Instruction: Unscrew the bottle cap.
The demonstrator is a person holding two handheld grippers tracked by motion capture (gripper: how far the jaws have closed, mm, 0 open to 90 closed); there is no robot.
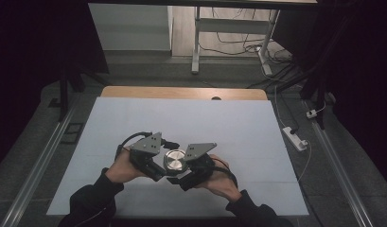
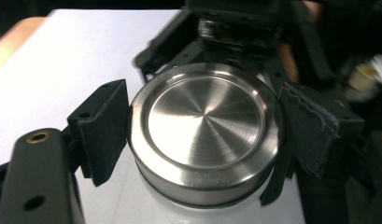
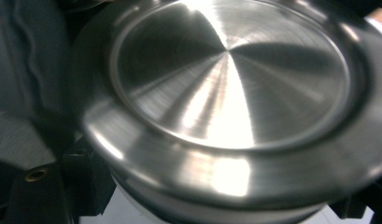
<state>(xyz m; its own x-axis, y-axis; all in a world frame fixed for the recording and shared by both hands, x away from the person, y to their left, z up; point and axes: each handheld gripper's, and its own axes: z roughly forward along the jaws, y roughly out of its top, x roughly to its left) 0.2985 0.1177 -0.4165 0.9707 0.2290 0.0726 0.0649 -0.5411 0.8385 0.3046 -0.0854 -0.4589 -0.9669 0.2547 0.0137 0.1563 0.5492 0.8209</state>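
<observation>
Brushed steel covers the round lid (image 1: 174, 159) of a white container, which stands on the white worktop (image 1: 229, 127) between both hands. We see the left claw (image 2: 198, 140) clamped on the lid's rim, pads touching both sides; the right claw (image 1: 184, 172) is close against it, but we cannot tell its state. We judge the metal stiff, smooth and slippery, so the rim's side wall is the place to hold.

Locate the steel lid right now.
High view: the steel lid sits near the table's front middle, between the left gripper and right gripper, both clamped on it.
</observation>
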